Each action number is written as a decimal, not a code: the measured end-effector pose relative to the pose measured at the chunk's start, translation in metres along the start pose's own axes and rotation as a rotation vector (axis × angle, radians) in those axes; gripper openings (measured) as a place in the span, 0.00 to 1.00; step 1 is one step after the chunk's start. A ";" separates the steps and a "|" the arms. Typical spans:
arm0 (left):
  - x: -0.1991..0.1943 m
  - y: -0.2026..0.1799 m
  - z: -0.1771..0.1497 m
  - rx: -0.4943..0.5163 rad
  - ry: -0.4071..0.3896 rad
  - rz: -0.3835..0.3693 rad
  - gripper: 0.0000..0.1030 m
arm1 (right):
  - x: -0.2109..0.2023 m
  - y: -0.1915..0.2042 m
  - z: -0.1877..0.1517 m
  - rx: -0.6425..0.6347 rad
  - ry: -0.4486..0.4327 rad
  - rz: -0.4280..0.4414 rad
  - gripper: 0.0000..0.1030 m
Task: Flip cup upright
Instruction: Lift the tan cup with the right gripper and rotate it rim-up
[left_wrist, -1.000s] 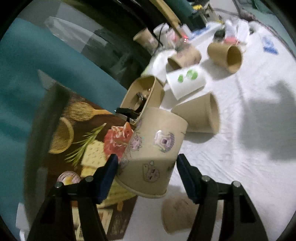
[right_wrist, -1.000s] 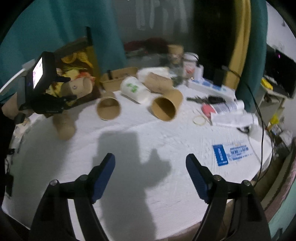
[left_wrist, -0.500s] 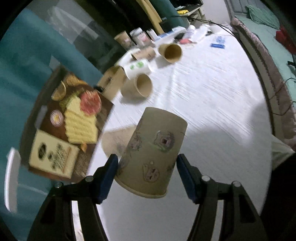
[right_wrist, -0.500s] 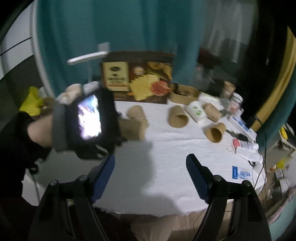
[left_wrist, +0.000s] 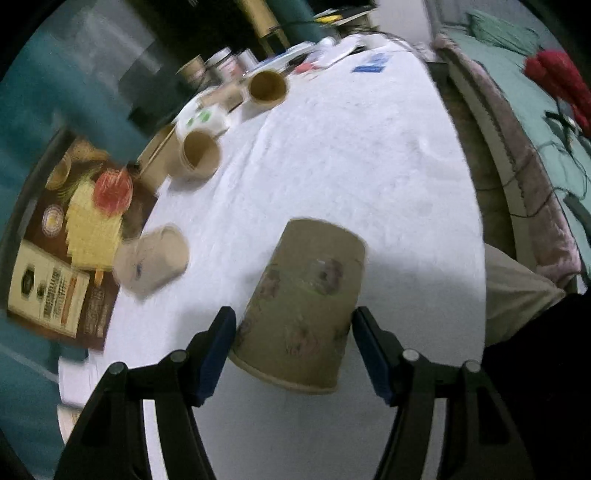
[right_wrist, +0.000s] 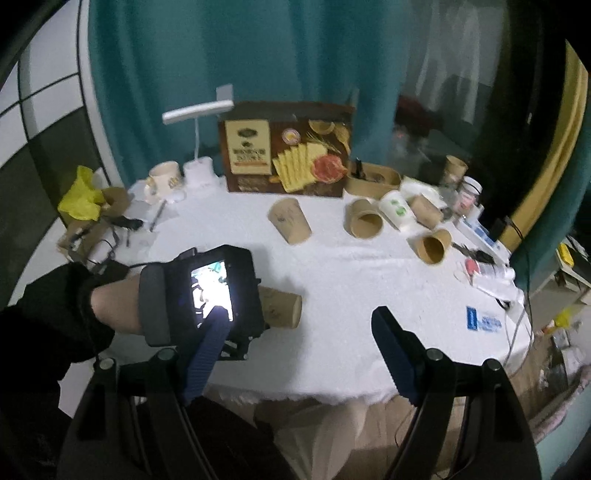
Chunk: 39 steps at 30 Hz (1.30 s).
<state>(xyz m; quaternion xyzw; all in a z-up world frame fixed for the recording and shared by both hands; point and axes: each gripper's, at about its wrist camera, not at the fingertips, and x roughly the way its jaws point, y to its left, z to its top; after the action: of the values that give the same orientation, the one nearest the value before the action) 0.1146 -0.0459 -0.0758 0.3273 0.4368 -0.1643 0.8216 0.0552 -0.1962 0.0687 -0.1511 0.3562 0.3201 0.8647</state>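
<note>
The left gripper (left_wrist: 293, 350) clamps the printed paper cup (left_wrist: 301, 306) at its rim end, base pointing away, held sideways above the white tablecloth (left_wrist: 351, 158) (mid-rotation, presumably). Right gripper (right_wrist: 299, 354) idles with fingers spread, empty. Toppled kraft cup (left_wrist: 197, 155) lies at 11 o'clock.

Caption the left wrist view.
Left hand-held gripper grips a printed paper cup above the white tablecloth.

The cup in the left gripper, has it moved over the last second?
Yes. The cup has been carried away from the cracker box, out over the open tablecloth.
</note>
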 end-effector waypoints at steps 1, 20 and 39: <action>0.003 -0.003 0.005 0.015 -0.008 -0.014 0.62 | -0.002 -0.003 -0.003 0.014 -0.002 -0.002 0.75; 0.001 0.017 0.031 -0.033 -0.149 -0.181 0.70 | 0.089 -0.096 -0.072 0.195 0.167 -0.054 0.75; -0.075 0.073 -0.116 -0.694 -0.290 -0.135 0.79 | 0.196 -0.066 -0.035 -0.254 0.314 0.093 0.75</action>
<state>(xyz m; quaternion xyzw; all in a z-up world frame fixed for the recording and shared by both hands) 0.0425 0.0853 -0.0316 -0.0264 0.3662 -0.1051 0.9242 0.1865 -0.1751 -0.0933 -0.2903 0.4501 0.3744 0.7570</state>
